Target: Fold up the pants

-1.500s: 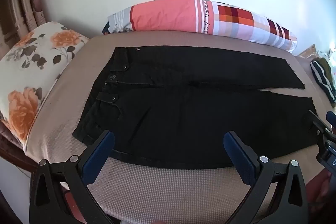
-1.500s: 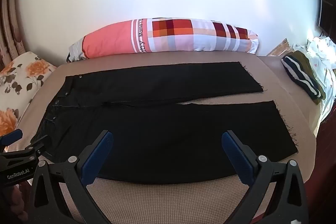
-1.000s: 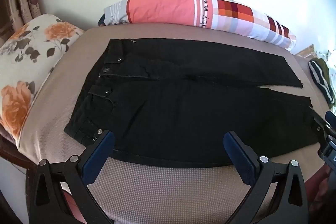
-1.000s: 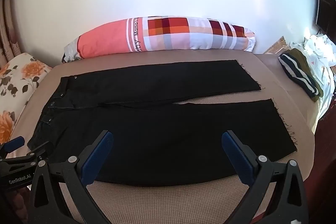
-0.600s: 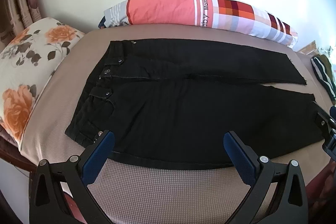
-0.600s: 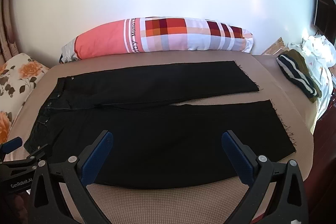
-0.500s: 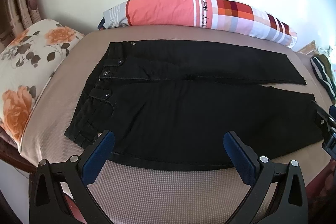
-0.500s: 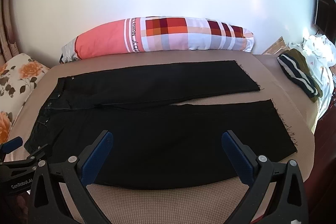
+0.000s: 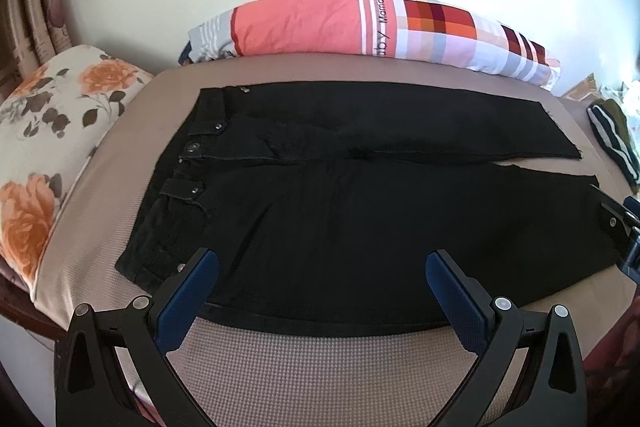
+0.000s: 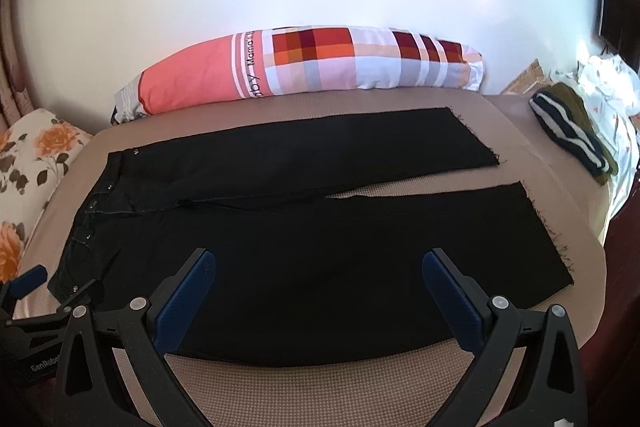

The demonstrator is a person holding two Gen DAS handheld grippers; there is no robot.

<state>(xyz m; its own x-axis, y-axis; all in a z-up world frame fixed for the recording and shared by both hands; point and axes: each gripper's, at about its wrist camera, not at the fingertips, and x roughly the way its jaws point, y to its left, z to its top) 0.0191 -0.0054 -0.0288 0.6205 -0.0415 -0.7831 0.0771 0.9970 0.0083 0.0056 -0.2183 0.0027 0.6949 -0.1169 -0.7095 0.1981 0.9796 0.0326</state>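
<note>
Black pants (image 9: pixel 360 211) lay spread flat on a beige bed (image 9: pixel 320 367), waistband toward a floral pillow (image 9: pixel 48 131) at the left, both legs running right and splitting slightly at the hems. Over the last second or so both views had only drifted a little, and the pants had not shifted, so no fold seemed begun. The left gripper (image 9: pixel 320 291) and the right gripper (image 10: pixel 316 291) each hovered over the near leg with jaws spread wide, holding nothing.
</note>
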